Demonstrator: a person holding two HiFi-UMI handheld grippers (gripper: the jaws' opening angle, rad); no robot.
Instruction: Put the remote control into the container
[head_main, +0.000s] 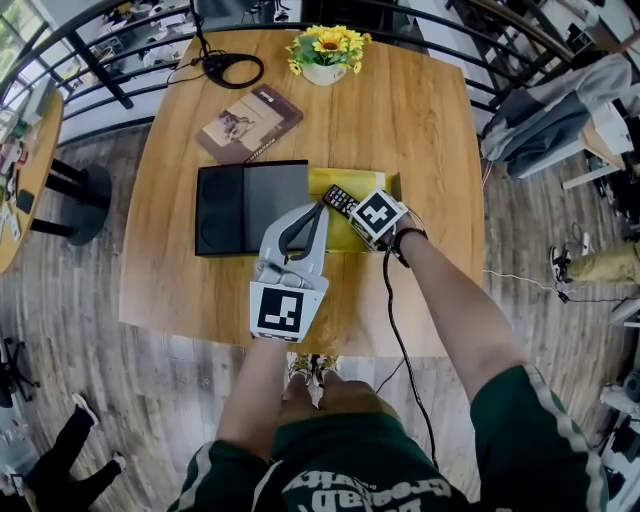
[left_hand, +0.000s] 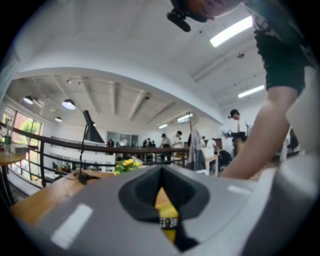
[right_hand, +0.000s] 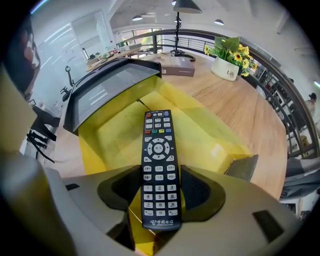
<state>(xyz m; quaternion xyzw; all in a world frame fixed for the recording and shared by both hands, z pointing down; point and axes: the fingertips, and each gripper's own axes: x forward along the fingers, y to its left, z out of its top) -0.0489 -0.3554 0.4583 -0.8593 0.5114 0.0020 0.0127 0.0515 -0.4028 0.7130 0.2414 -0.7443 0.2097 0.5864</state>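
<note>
Over the middle of the pale wooden bench (head_main: 420, 120), the right hand-held gripper (right_hand: 160, 176) is pinching the near end of a long black remote control with rows of white buttons (right_hand: 159, 150). Its two jaws are pressing against the remote's long sides. The remote is hanging button-side up above the open yellow rectangular container (right_hand: 212, 137), with its far end reaching out over the container's hollow. It is not lying on the bottom.

Just left of the container and touching it, a flat black rectangular panel (head_main: 250, 208) is resting on the bench.

The left hand-held gripper (head_main: 321, 207) is pointing at the container's near left part, close beside the remote. Its jaws are pressed together at the tips and gripping nothing, leaving only a thin slit lower down.

At the far edge, a white pot of yellow sunflowers (head_main: 325, 55) is standing. A brown book (head_main: 250, 122) is lying to its near left.
</note>
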